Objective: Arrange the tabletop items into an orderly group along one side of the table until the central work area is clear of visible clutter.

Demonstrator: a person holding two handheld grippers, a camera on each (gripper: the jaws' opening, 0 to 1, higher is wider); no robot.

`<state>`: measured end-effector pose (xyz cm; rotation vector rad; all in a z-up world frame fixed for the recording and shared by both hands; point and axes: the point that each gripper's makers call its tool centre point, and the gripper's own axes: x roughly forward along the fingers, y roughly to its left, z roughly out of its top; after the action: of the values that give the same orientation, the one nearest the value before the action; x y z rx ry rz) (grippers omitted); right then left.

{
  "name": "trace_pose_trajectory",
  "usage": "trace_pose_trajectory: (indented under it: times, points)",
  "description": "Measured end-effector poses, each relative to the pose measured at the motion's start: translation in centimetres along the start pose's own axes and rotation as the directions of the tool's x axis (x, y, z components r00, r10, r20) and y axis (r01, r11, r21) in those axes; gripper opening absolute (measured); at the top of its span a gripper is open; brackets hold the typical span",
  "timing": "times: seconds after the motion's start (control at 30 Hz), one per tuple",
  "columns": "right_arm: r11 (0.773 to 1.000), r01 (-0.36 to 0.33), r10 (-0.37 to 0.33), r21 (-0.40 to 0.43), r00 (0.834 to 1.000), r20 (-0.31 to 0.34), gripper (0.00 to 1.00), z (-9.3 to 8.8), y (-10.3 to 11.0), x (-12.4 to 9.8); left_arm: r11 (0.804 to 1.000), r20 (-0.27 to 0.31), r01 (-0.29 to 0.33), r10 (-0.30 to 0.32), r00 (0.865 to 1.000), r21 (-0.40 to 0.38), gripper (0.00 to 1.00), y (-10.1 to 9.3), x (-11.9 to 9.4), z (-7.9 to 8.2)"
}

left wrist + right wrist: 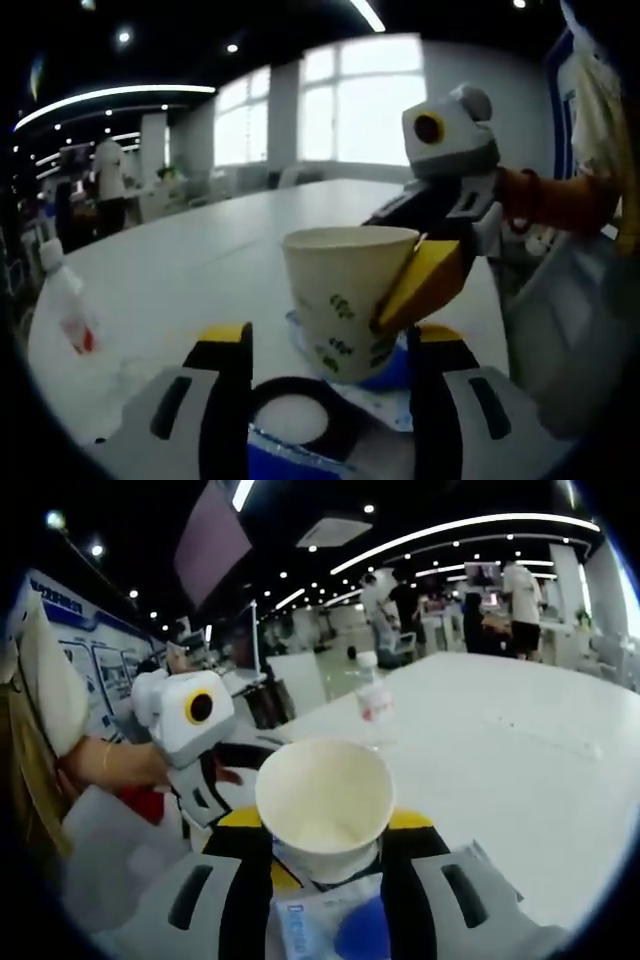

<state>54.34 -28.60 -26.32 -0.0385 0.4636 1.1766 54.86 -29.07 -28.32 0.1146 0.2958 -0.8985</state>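
- We are holding the paper cup (pixel 325 802) with the right gripper (pixel 325 830); its yellow-tipped jaws are closed on the cup from both sides, low on the wall, probably so that the light cup is not tipping.
- In the left gripper view, the same cup (pixel 345 300) is standing upright, with one yellow jaw of the right gripper (pixel 420 285) pressing on its side. Below it is a blue and white packet (pixel 385 385), but we cannot tell if the cup is touching it or is lifted above.
- The left gripper (pixel 330 345) is waiting just in front of the cup with its jaws wide apart and holding nothing, maybe ready to help.
- A plastic bottle (pixel 68 300) is standing well apart, near the table (pixel 200 260) edge; in the right gripper view this bottle (pixel 372 695) is behind the cup.
- We are judging that the cup is being carried toward one side, and the packet and bottle are not yet grouped.
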Motion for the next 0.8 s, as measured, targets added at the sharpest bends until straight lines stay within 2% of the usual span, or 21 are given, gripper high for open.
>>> trace_pose_trajectory:
  times: [0.4, 0.8]
  points:
    - [1.000, -0.001, 0.001, -0.002, 1.000, -0.006, 0.41, -0.06, -0.06, -0.06, 0.999, 0.006, 0.042, -0.042, 0.999, 0.011, 0.37, -0.90, 0.10, 0.18]
    - [1.000, -0.002, 0.001, -0.015, 1.000, -0.012, 0.42, -0.12, -0.14, -0.01, 0.999, 0.011, 0.049, -0.048, 0.999, -0.010, 0.36, -1.00, 0.20, 0.18]
